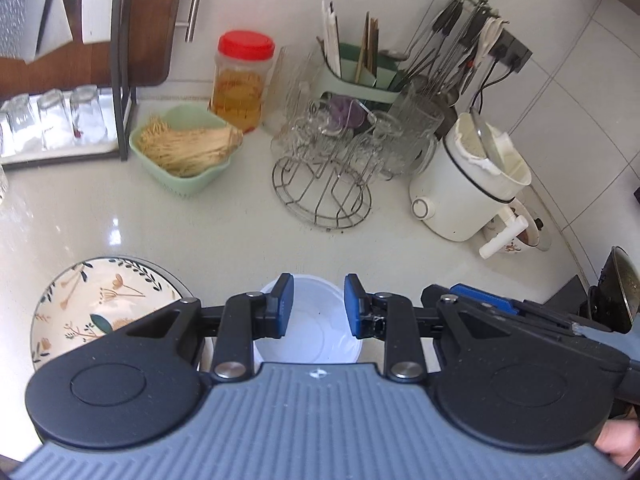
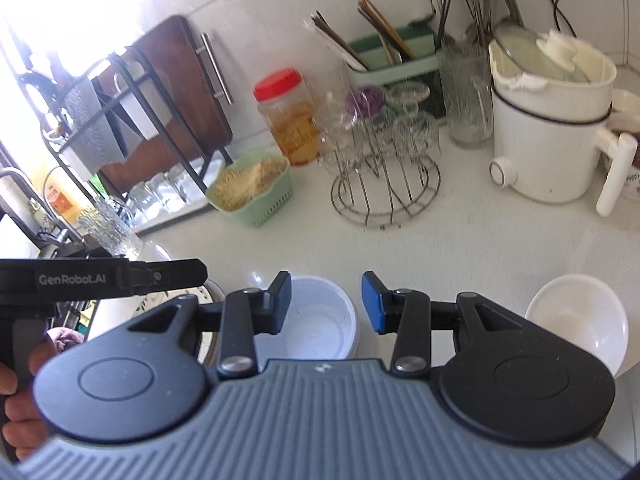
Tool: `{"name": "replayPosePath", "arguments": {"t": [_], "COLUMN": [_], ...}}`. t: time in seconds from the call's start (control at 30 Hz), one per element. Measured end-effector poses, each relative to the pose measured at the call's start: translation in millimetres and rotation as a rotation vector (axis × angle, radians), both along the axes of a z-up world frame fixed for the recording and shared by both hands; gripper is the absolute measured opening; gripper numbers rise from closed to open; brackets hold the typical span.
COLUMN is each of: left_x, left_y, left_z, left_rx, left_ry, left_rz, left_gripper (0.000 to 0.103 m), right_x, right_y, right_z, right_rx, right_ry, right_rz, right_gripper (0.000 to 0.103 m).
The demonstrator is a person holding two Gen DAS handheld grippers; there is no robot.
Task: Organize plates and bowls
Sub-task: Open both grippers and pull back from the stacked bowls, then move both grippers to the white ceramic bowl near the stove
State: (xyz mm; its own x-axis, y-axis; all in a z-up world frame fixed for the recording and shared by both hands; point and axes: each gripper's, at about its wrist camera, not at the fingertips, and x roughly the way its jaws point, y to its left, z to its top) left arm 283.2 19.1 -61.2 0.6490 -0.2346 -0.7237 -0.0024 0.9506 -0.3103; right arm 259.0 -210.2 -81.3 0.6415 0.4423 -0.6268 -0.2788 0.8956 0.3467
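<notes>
While both tools hang parted and empty over the white bowl [image 1: 310,320], the next move likely calls for gripping its rim.

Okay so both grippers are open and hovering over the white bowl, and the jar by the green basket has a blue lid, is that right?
Not quite: the jar's lid is red, not blue, as the left wrist view shows. The rest holds: the left gripper and right gripper are open over the white bowl, and the jar stands by the green basket.
</notes>
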Motion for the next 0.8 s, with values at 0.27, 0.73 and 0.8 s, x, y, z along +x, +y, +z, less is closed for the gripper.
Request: {"name": "replayPosePath", "arguments": {"t": [0.27,0.73,0.8], "left_x": [-20.7,-18.1,-9.7], "left_y": [3.7,-6.6,-15.0], "left_z": [9.4,11.1,8.2], "left_rx": [0.027,0.053,0.050], "left_ry": [-0.014,0.007,0.015], "left_rz": [-0.012,-0.065,-0.090], "left_gripper": [0.032,0.032,0.032], "right_x": [-15.3,-28.6,-26.5], "right_y": [1.6,-6.1,-12.7], "right_z": [13.9,14.2,12.6], "right_rx": [0.012,-0.007,-0.014], "right_ry": [-0.053,-0.053,-0.050], "right_rz": [-0.007,-0.059,-0.083], "right_gripper": [0.043,0.043,0.043]}}
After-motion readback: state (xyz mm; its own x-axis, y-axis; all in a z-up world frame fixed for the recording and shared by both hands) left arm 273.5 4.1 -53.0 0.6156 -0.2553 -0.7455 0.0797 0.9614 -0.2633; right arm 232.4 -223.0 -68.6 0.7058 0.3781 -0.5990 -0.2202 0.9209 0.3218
